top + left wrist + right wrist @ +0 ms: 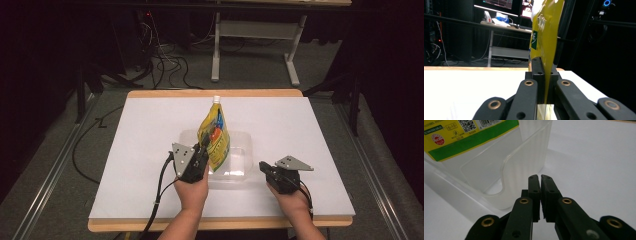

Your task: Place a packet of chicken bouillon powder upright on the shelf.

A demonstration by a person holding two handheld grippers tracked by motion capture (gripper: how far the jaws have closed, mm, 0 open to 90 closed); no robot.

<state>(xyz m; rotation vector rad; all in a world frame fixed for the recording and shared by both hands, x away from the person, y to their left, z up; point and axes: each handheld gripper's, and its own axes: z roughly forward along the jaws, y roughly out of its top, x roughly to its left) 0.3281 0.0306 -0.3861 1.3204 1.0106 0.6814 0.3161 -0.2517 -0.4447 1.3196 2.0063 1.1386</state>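
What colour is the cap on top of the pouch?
White: the cap on the mainly yellow pouch shows best in the high view.

Your left gripper [203,146] reaches forward from a raised hand, jaws clamped tight. Your right gripper [263,167] lies low near the table's front edge, pointing left, jaws closed with nothing between them.
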